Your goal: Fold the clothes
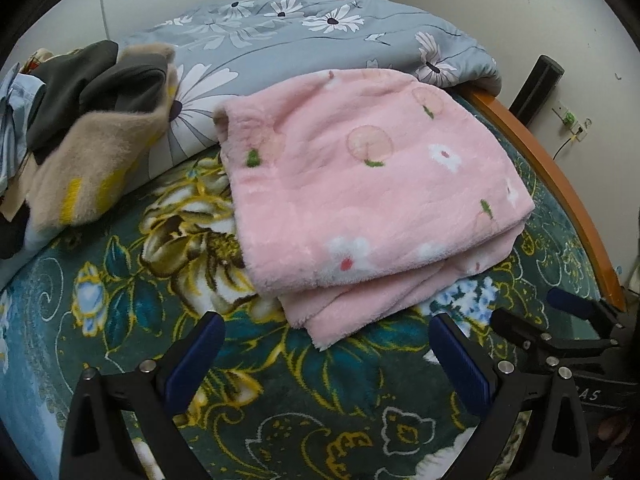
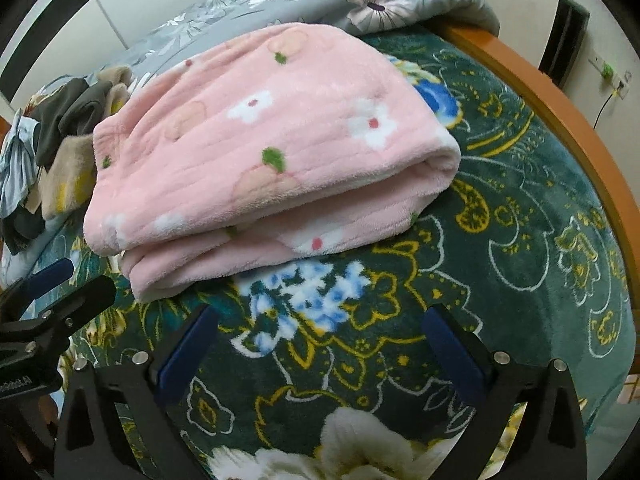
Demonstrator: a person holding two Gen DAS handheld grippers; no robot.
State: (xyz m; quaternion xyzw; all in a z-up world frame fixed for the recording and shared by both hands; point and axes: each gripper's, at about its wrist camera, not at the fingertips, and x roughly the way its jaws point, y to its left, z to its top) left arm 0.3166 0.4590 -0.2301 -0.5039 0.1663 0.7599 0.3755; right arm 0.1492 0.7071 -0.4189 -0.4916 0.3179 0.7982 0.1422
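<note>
A pink fleece garment with white flowers (image 1: 360, 200) lies folded in layers on the dark green floral bed blanket (image 1: 280, 380); it also shows in the right wrist view (image 2: 260, 152). My left gripper (image 1: 326, 344) is open and empty, just short of the garment's near corner. My right gripper (image 2: 320, 336) is open and empty over the blanket, a little in front of the garment's folded edge. Each gripper shows at the edge of the other's view, the right gripper (image 1: 560, 316) and the left gripper (image 2: 56, 288).
A heap of beige, dark grey and light blue clothes (image 1: 88, 132) lies at the left. A grey daisy-print duvet (image 1: 300, 36) is bunched behind. The orange wooden bed edge (image 1: 560, 184) curves along the right, with a wall socket (image 1: 572, 120) beyond.
</note>
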